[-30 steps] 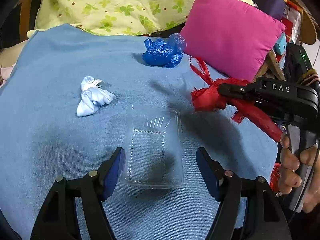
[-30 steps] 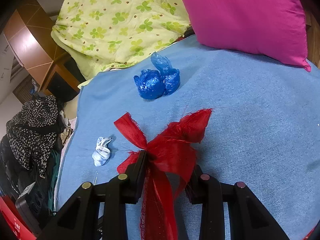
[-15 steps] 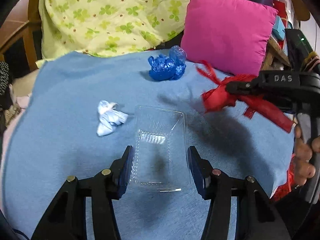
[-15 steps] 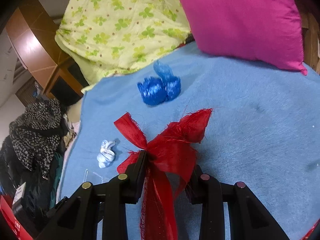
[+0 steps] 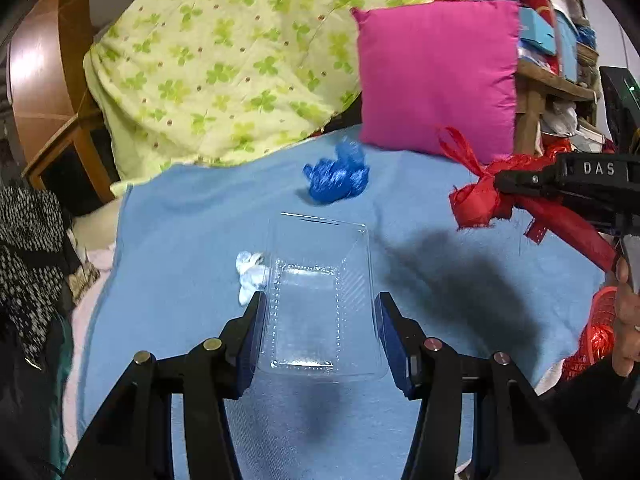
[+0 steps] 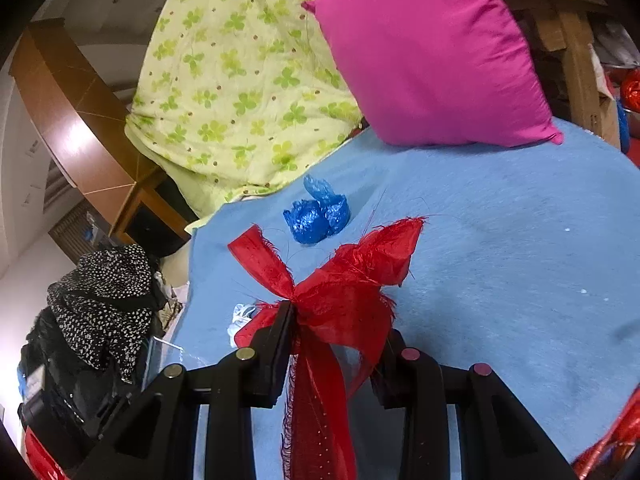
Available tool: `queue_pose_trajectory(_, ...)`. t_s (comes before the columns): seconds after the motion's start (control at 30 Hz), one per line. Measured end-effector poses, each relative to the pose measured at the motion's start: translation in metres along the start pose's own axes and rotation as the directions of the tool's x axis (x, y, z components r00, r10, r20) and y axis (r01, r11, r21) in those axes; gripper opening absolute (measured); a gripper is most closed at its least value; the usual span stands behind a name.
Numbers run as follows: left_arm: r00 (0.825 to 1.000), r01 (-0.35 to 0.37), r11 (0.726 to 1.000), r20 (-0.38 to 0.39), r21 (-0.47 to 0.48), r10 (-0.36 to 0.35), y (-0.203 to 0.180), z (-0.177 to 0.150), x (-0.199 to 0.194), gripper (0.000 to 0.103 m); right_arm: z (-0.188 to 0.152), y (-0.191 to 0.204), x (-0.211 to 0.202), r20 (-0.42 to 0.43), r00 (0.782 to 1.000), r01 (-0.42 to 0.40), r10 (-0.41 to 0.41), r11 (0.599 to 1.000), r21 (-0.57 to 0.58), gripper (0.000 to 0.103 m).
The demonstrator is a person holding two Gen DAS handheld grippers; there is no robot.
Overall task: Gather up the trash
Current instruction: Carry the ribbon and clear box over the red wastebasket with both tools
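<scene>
The left claw (image 5: 318,332) pinched the clear plastic tray (image 5: 320,300) by its long sides, lifted off the blue blanket (image 5: 180,240); thin and flimsy, it would likely buckle if squeezed. At three o'clock the right claw (image 6: 334,334) clamped the soft red ribbon (image 6: 340,292). Open blanket lay beyond; the blue bag (image 5: 336,176) sat at twelve.

Black plastic claw (image 5: 320,336) arms with round metal screws, blue pads (image 5: 386,332), white "DAS" lettering.
</scene>
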State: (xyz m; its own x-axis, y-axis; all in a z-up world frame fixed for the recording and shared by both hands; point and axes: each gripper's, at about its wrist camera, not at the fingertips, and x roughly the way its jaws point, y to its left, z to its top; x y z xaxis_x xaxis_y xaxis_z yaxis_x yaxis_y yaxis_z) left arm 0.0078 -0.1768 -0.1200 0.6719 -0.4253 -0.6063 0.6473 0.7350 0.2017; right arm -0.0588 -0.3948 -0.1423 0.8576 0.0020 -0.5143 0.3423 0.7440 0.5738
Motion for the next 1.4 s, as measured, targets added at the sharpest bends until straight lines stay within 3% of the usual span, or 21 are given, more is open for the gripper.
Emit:
queue_pose_trajectory(0.5, 0.995, 0.001, 0.994, 0.103, 0.107, -0.012, -0.052, 0.039, -0.062, 0.056, 0.000, -0.007, -0.096, 0.095, 0.995, 0.019, -0.012, 0.997, -0.076, 0.036)
queue_pose_trajectory(0.87, 0.988, 0.030, 0.979, 0.141, 0.202, -0.059, -0.105, 0.058, -0.090, 0.056, -0.007, -0.035, -0.173, 0.175, 0.980, 0.117, -0.096, 0.986, -0.115, 0.036)
queue_pose_trajectory(1.13, 0.981, 0.108, 0.954, 0.127, 0.278, -0.148, -0.159, 0.065, -0.099, 0.056, -0.016, -0.076, -0.227, 0.214, 0.960, 0.203, -0.180, 0.975, -0.090, 0.037)
queue_pose_trajectory(1.23, 0.962, 0.229, 0.935, 0.086, 0.272, -0.261, -0.178, 0.066, -0.100, 0.056, -0.024, -0.095, -0.244, 0.206, 0.954, 0.236, -0.217, 0.969, -0.072, 0.037)
queue_pose_trajectory(1.4, 0.892, 0.448, 0.864, -0.043, 0.228, -0.451, -0.217, 0.060, -0.084, 0.056, -0.042, -0.141, -0.270, 0.179, 0.939, 0.301, -0.294, 0.954, -0.011, 0.037)
